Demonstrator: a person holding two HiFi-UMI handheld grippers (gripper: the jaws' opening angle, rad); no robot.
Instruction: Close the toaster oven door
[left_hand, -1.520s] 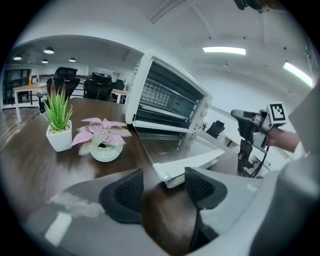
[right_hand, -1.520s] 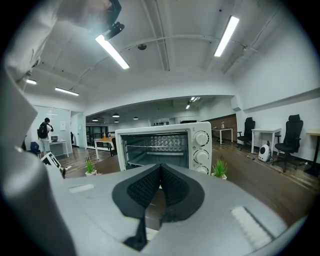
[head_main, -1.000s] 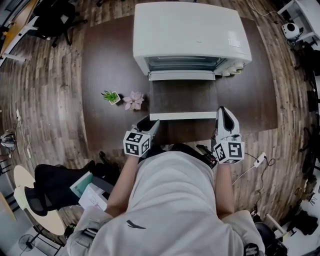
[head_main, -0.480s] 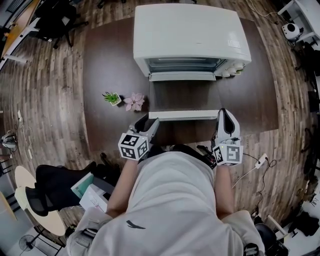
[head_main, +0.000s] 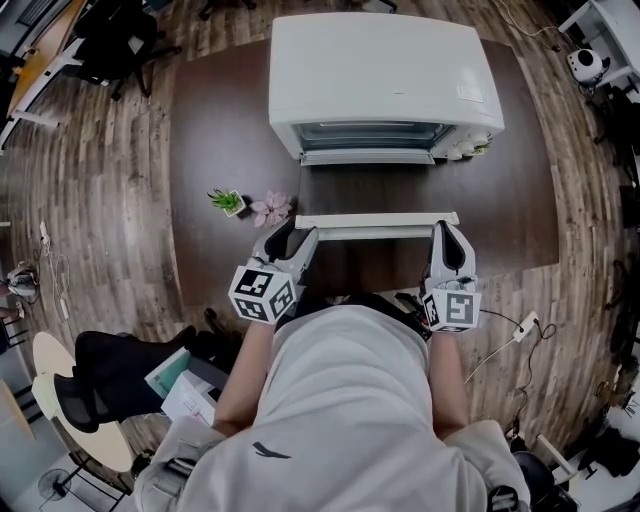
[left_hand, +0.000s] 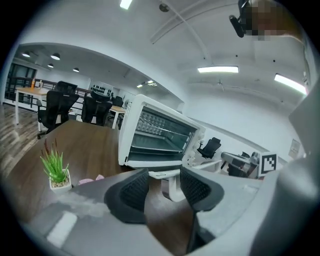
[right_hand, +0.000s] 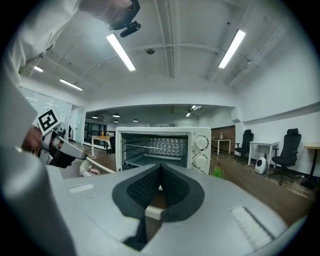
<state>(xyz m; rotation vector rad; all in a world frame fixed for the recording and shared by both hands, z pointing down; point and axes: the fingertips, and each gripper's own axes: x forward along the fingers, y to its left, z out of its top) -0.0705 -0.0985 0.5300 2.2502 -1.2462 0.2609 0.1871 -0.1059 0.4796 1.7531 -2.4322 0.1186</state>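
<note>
A white toaster oven (head_main: 385, 75) stands at the back of a dark brown table (head_main: 210, 120), its cavity open. Its door (head_main: 375, 232) is raised partway, with the white handle bar (head_main: 375, 219) along its top edge. My left gripper (head_main: 290, 236) is at the bar's left end. In the left gripper view the handle's post (left_hand: 172, 186) sits between the jaws (left_hand: 165, 176), which are opening, and the pads stand off it. My right gripper (head_main: 447, 232) is at the bar's right end. In the right gripper view its jaws (right_hand: 160, 170) are closed around the bar (right_hand: 152, 212).
A small green potted plant (head_main: 228, 201) and a pink flower (head_main: 270, 208) sit on the table left of the door. Another small plant (right_hand: 218, 171) stands right of the oven. Office chairs (head_main: 100, 370) and a cable (head_main: 520, 325) are on the wood floor.
The door has swung up from lying flat to partly raised. Both grippers moved forward and up with its handle.
</note>
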